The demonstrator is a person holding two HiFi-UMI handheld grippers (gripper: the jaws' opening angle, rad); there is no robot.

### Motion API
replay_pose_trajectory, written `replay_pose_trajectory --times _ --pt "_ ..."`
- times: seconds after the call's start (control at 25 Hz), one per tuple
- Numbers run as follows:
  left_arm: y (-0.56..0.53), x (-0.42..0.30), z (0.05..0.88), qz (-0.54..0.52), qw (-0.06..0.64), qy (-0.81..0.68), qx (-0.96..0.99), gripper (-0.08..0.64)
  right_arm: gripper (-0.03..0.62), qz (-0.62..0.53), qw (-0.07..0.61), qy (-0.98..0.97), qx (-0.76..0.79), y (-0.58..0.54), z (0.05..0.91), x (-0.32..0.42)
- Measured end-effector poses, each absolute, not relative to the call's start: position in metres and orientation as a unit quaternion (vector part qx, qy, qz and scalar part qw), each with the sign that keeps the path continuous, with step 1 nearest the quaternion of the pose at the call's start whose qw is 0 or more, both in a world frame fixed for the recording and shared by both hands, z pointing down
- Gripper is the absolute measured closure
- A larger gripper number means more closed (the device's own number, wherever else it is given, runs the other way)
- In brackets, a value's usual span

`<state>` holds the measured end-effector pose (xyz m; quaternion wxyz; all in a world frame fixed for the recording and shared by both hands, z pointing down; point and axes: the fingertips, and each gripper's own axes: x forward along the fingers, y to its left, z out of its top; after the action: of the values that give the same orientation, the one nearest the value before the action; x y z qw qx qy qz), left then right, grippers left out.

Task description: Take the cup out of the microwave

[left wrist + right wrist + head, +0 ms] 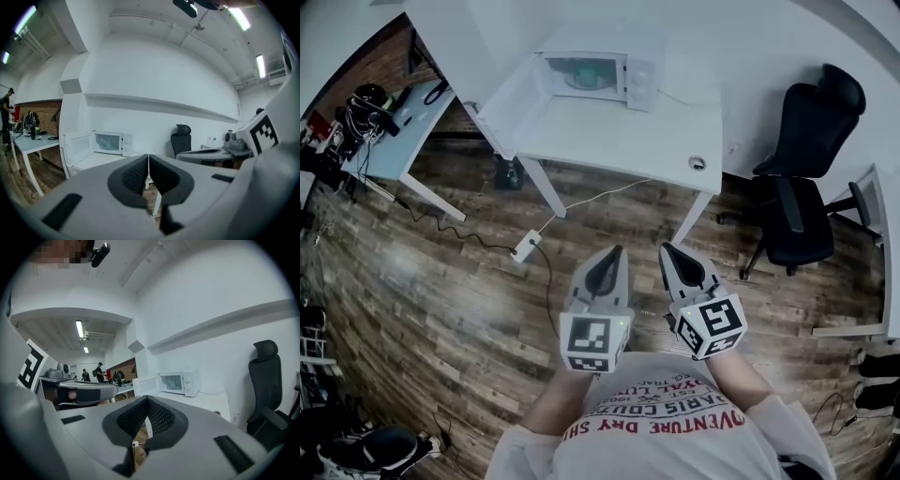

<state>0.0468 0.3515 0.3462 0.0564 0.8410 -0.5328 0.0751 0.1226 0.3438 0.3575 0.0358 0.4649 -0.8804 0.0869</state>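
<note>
- The cup (581, 73) sits inside the open microwave (649, 75) on the counter (609, 141).
- Your left gripper (611, 255) and right gripper (668, 251) are well short of the microwave, fingers together and empty.

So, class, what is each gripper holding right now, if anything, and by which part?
Nothing is held. The left gripper and right gripper both have jaws closed together, empty, well short of the microwave.

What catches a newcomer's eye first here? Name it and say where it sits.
The white microwave sits on the white table at top centre, its door swung open and something greenish inside. Nearer, the left gripper and right gripper are side by side, both shut and empty, over the wooden floor. A black office chair stands at right.
</note>
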Motion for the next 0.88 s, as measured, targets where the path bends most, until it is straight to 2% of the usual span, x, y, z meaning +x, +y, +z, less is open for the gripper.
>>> replay_pose_trajectory --times 0.52,0.72,0.88 --pt "0.209 -0.077 0.339 0.077 0.061 -0.523 0.846 0.554 0.588 0.065 0.06 -0.872 0.482 0.205 0.342 0.011" --pt "0.175 -0.104 0.359 0.083 0.087 -0.538 0.835 0.554 0.588 0.069 0.066 -0.874 0.476 0.168 0.35 -0.006" --pt "0.15 -0.107 0.373 0.087 0.082 -0.536 0.836 0.553 0.588 0.074 0.07 -0.882 0.461 0.138 0.365 -0.014"
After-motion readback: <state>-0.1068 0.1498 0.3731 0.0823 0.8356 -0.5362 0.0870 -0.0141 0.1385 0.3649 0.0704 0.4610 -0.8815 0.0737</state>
